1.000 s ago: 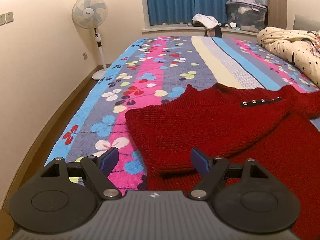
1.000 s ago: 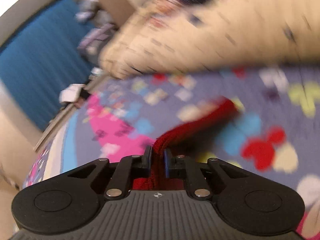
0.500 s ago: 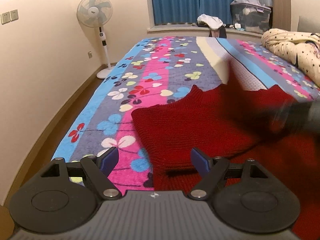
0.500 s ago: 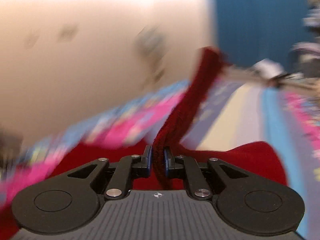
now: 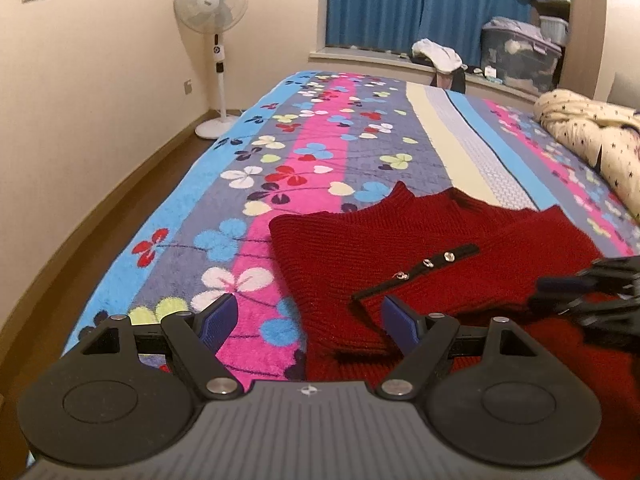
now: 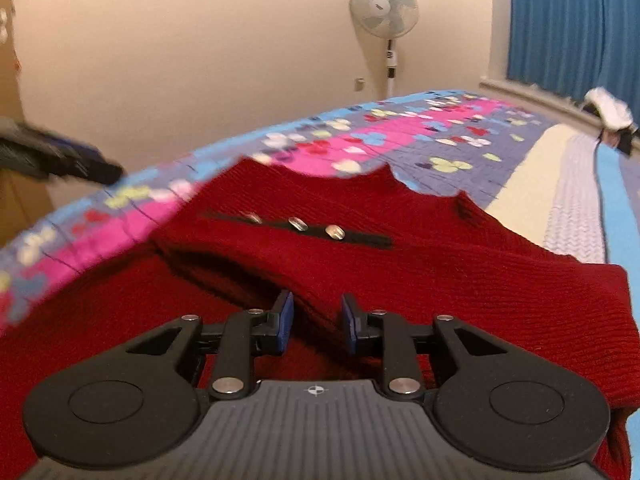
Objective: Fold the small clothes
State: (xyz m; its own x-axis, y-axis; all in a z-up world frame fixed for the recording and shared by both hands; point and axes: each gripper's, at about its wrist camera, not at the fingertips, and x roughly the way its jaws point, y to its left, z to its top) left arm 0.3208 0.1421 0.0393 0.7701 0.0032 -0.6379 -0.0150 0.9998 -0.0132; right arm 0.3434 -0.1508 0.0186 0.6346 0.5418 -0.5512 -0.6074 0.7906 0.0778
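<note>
The red sweater [image 5: 400, 248] lies flat on the bed [image 5: 280, 152], near its foot end. One sleeve [image 6: 320, 248] is now folded across the body, its black strap with metal buttons [image 6: 298, 224] facing up.

Change over the last second: the right hand-held gripper [image 6: 316, 320] carried the sleeve, pinched tight, in a sweep across the garment. Its jaws have just been opening. They now stand slightly apart over the fold, with knit fabric visible between the pads but no longer clamped. In the left wrist view the same tool appears blurred at the right edge.

The left hand-held gripper [image 5: 308, 320] is wide open, though its jaws have just been closing a little. It hovers over the sweater's near left edge; the cloth edge lies between the fingers, not pinched.

Assessment: the first sleeve fold appears placed and released. The sleeve lies slightly oblique, so alignment may need correction. The opposite sleeve and the body fold appear not yet done. The next move probably calls for withdrawing the right tool without dragging the loose knit, which snags easily on the pads.
</note>
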